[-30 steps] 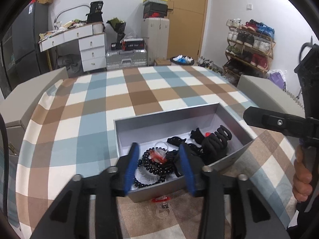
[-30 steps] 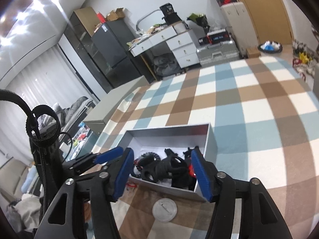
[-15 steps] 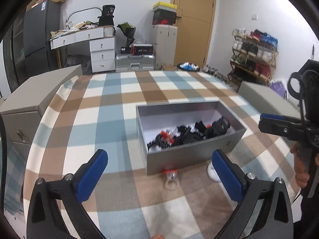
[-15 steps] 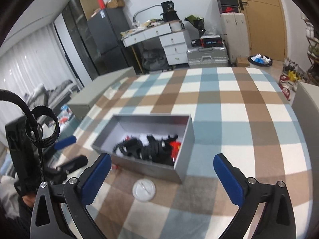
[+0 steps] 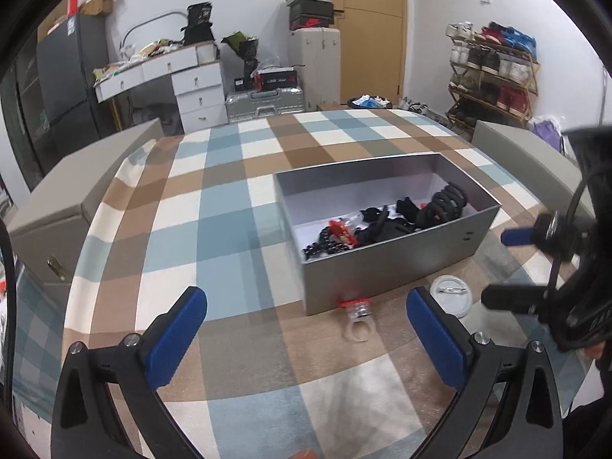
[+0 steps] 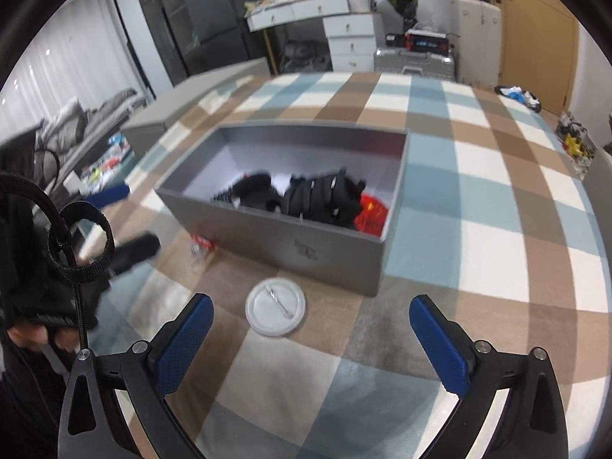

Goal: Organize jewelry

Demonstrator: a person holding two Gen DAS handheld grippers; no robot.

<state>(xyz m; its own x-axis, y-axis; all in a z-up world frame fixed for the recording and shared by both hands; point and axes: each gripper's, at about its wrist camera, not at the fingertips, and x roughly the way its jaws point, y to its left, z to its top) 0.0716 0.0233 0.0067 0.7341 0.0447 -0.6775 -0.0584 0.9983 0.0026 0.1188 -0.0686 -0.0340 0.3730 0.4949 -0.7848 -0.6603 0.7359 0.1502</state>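
A grey open box [image 5: 386,267] [image 6: 306,246] sits on the checked tablecloth, holding black hair claws [image 5: 443,206] [image 6: 321,199], black beads [image 5: 325,243] and a red item [image 6: 369,210]. In front of the box lie a clear ring with a red top [image 5: 357,315] [image 6: 201,246] and a white round pin badge [image 5: 449,294] [image 6: 276,311]. My left gripper [image 5: 306,338] is wide open above the cloth, the ring ahead between its fingers. My right gripper [image 6: 311,344] is wide open too, with the badge just ahead of its left finger [image 6: 183,344]. Neither holds anything.
Grey cabinets [image 5: 88,191] [image 5: 531,153] flank the table [image 5: 214,206]. Beyond its far edge stand a white drawer unit [image 5: 199,91], a silver case [image 5: 266,101], a shoe rack [image 5: 493,72] and a door. A hand [image 6: 26,334] grips the left tool's handle.
Both grippers opened from half-closed over the box to fully wide and pulled back toward the near side. The right one tipped down toward the badge.
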